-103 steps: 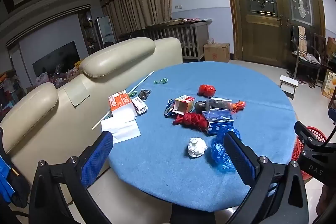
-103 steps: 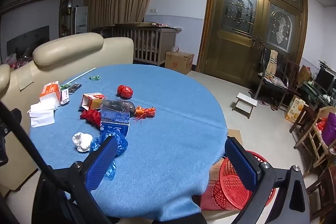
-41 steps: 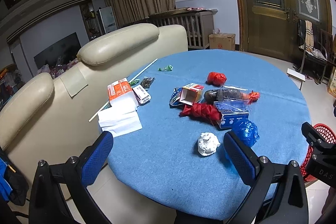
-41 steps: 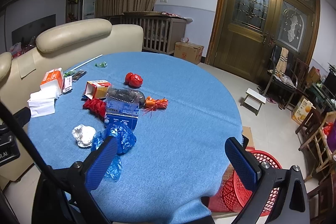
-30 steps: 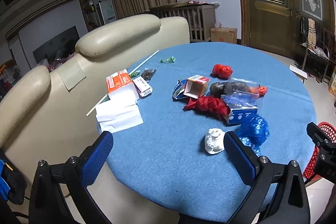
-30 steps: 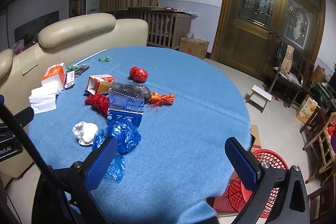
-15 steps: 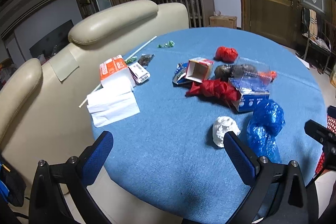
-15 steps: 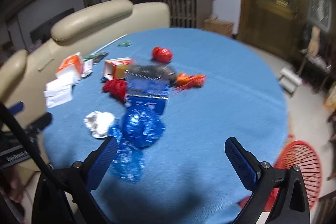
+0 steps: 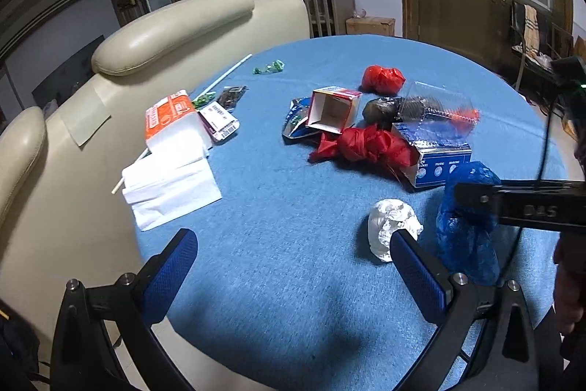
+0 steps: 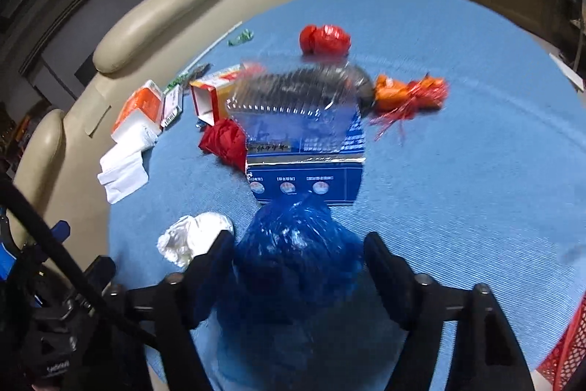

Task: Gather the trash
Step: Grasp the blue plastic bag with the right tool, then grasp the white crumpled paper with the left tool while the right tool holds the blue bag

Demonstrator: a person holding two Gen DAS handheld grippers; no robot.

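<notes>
Round blue-clothed desk strewn with litter
Crumpled white foil wad and blue plastic bag nearest the tool; blue carton beyond.

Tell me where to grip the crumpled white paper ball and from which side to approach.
Grip the crumpled white paper ball across its middle, coming straight down from above with the left gripper. It is a compact, roughly round wad lying free on the blue tablecloth; the blue plastic bag crowds its right side, so a side approach looks risky.
</notes>
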